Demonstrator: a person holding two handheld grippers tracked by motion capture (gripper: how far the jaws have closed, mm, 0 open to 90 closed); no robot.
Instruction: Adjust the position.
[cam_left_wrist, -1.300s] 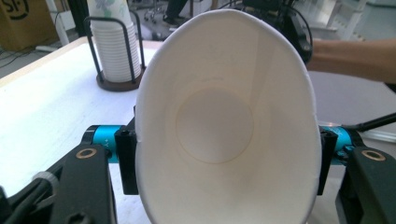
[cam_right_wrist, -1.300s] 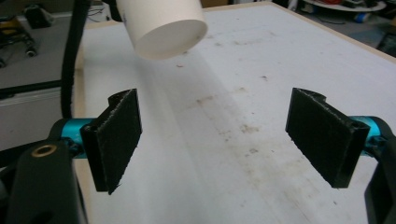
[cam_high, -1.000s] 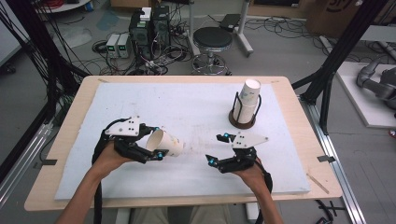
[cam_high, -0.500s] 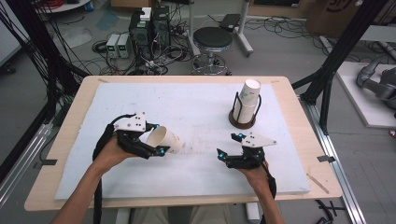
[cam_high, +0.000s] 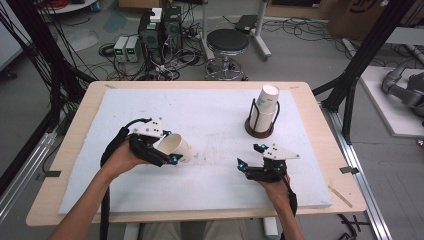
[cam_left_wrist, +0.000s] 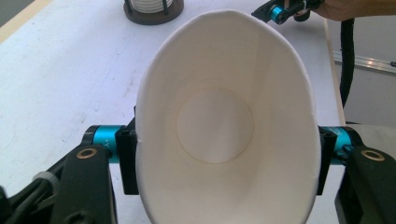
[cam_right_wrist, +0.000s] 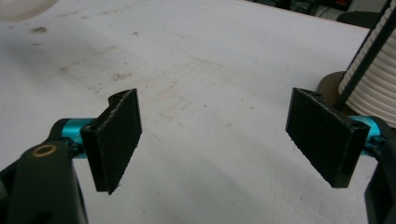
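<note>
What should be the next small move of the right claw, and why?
Probably bring the right claw toward the paper cup, which the left claw holds squeezed on its side. The right one is open with nothing between its jaws, apart from the cup, so it seems free to take it.

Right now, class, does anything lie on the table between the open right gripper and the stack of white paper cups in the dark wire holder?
Nothing visible does. Between the right gripper and the stack of white paper cups in the dark wire holder lies bare white table cover. The single white paper cup sits off in the left gripper.
</note>
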